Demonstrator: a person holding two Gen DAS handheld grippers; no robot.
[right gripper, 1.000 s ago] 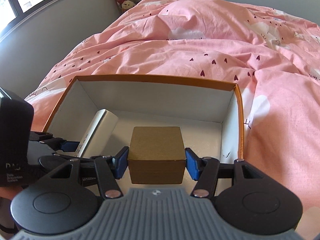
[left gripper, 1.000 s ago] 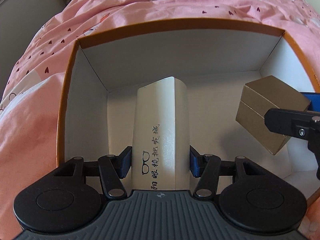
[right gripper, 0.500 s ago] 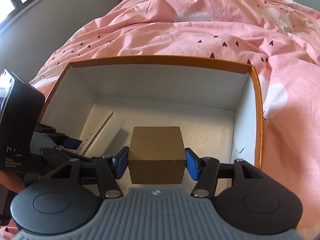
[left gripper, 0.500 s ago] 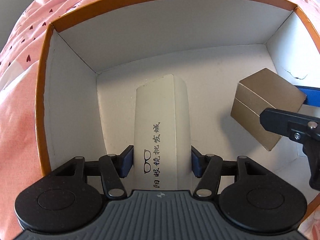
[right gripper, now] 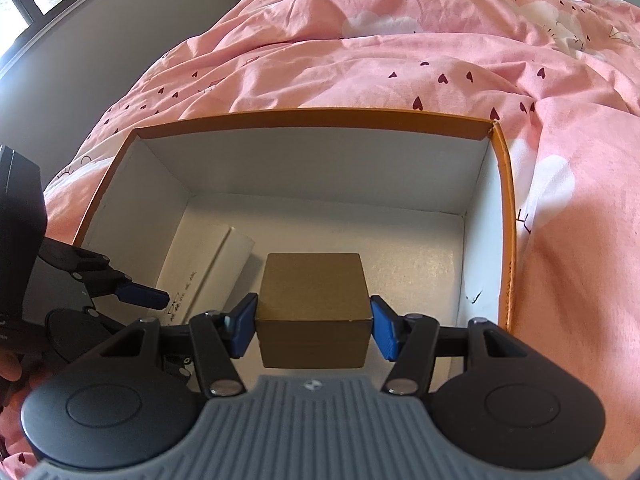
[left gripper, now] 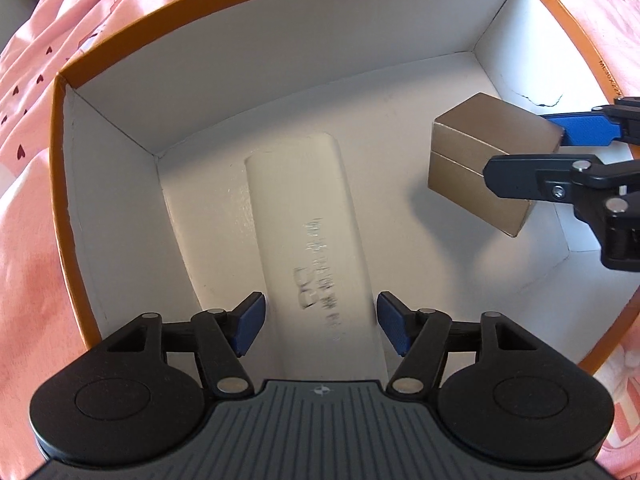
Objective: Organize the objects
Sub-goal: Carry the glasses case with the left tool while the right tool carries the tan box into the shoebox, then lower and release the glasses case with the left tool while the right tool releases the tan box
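Jaws of the left hand-held gripper (left gripper: 318, 322) are opening around the long white cardboard case (left gripper: 308, 240) on the floor of the orange-rimmed white box (left gripper: 240, 32) — the right hand-held gripper (right gripper: 313, 326) clamps the brown cube-shaped cardboard box (right gripper: 314, 292) above that floor.

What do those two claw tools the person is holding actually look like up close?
Both look alike. The left gripper and right gripper each have black linkage arms with silver rivets, two round black discs, a ribbed grey body bearing a small round emblem, and blue pads on the fingertips. A black box with white lettering sits behind the left one.
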